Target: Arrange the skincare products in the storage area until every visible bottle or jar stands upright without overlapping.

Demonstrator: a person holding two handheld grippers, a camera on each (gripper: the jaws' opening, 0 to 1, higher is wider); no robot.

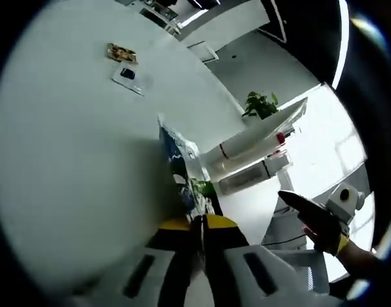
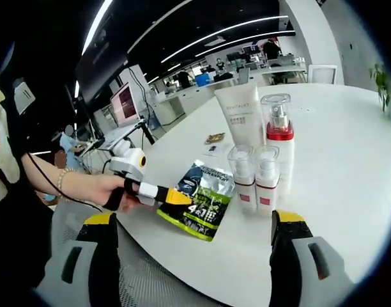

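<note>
Tube (image 2: 241, 115), pump bottle (image 2: 278, 128), two small bottles (image 2: 254, 176) upright on worktop (image 2: 349, 160); left claw (image 2: 176, 197) pinches flat sachet (image 2: 205, 198); right claw (image 2: 194, 256) wide, empty.

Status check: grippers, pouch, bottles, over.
Left hand-held gripper shut on green pouch. Right hand-held gripper open. Four bottles upright beside pouch, tube behind.

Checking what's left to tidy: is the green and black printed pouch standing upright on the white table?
No, the green and black printed pouch lies flat on the white table, its edge pinched by the left tool.
</note>
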